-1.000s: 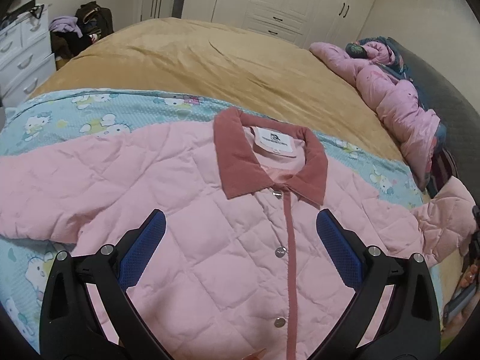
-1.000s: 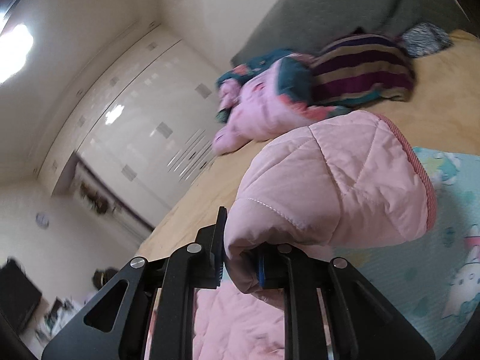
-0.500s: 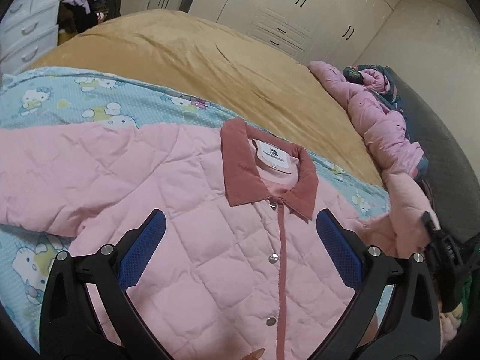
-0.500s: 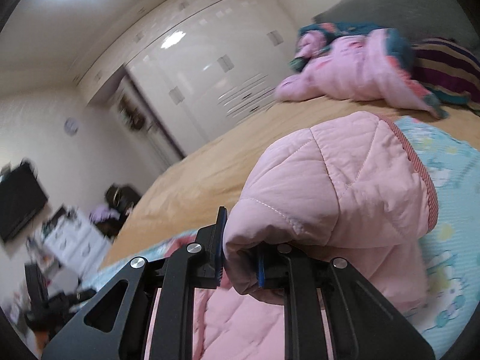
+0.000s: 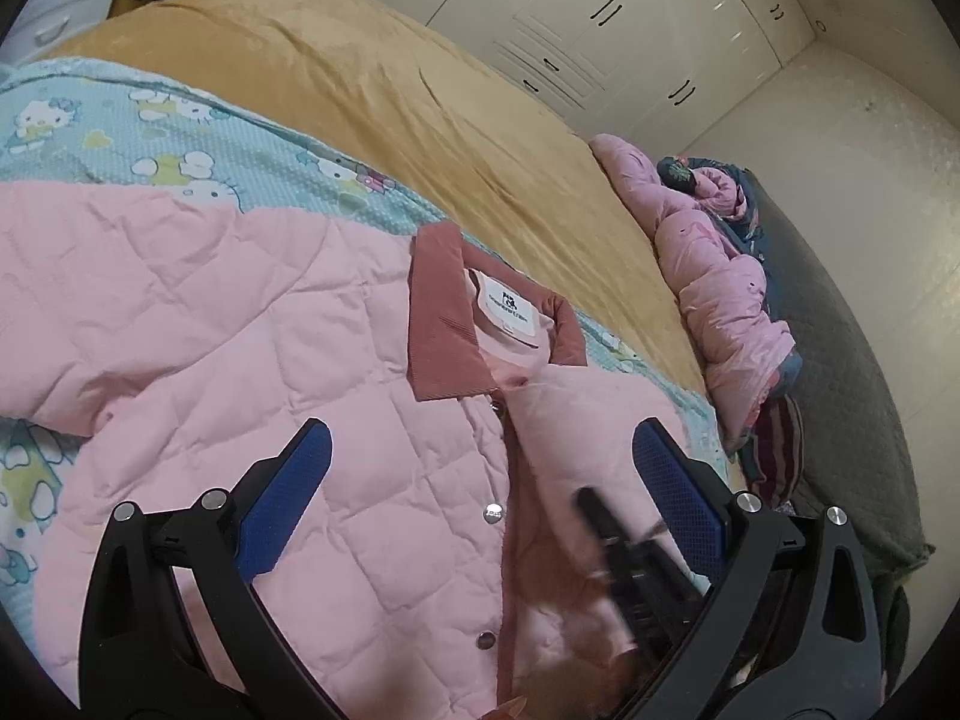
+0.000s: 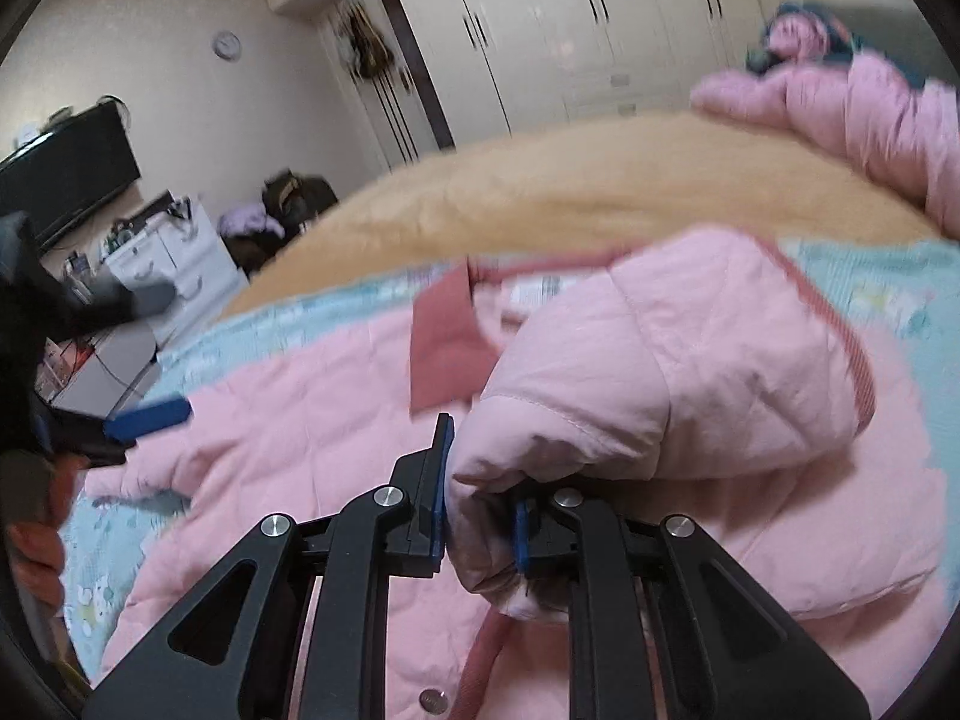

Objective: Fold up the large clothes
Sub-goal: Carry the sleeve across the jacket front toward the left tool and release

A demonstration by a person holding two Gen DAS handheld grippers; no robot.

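A pink quilted jacket [image 5: 252, 330] with a dark pink collar [image 5: 441, 324] lies front up on a Hello Kitty sheet [image 5: 180, 120]. My left gripper [image 5: 480, 492] is open and hovers above the jacket's chest, holding nothing. My right gripper [image 6: 480, 504] is shut on the jacket's right sleeve [image 6: 672, 372] and holds it folded over the jacket's front, near the collar [image 6: 444, 354]. The right gripper shows blurred in the left wrist view [image 5: 630, 552], between the left gripper's fingers. The left gripper shows in the right wrist view [image 6: 144, 414] at the left.
The tan bedspread [image 5: 384, 90] covers the bed beyond the sheet. A bundled pink and teal garment [image 5: 720, 276] lies at the bed's right side against a grey headboard [image 5: 840, 360]. White wardrobes [image 6: 570, 18], a white drawer unit [image 6: 174, 264] and a television [image 6: 66, 174] stand around the room.
My right gripper has carried the sleeve leftward from beside the bed's edge over the jacket's front. My left gripper has turned its view rightward, staying open above the chest.
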